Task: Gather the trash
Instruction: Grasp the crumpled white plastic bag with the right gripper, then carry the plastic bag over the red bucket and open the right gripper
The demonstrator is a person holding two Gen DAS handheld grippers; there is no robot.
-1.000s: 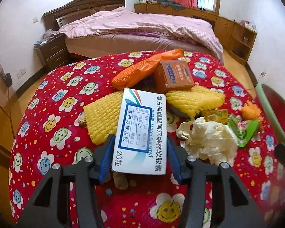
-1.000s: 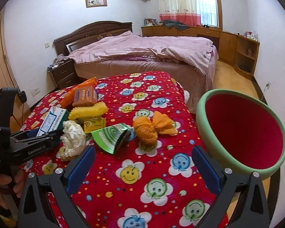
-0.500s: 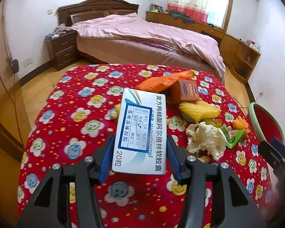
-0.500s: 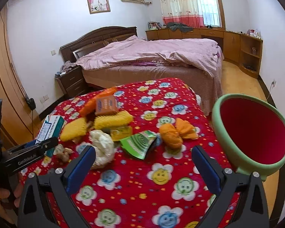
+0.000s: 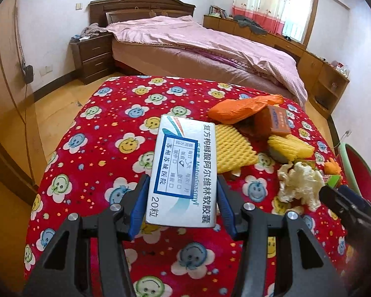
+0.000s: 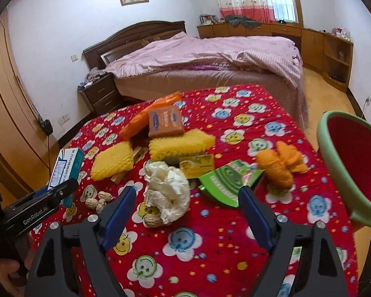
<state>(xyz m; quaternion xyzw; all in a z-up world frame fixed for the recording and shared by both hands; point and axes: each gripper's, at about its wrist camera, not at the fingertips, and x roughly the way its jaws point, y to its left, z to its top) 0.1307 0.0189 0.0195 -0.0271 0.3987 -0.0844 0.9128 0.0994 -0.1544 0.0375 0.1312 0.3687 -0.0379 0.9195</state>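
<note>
A: Where is the trash?

B: One piece, the white box [image 5: 183, 173], is clamped between the left gripper [image 5: 181, 204]'s blue pads, lifted above the cloth's [image 5: 106, 128] left side. The rest lies mid-cloth: a tissue wad [image 6: 167, 191], yellow foam [image 6: 112, 159], a green wrapper [image 6: 226, 179], orange netting [image 6: 278, 167].

A: And the right gripper [image 6: 185, 211]?

B: Its jaws are closing with the tissue wad just ahead, not touched. The bin [image 6: 351, 163] stands off the cloth's right edge.
</note>
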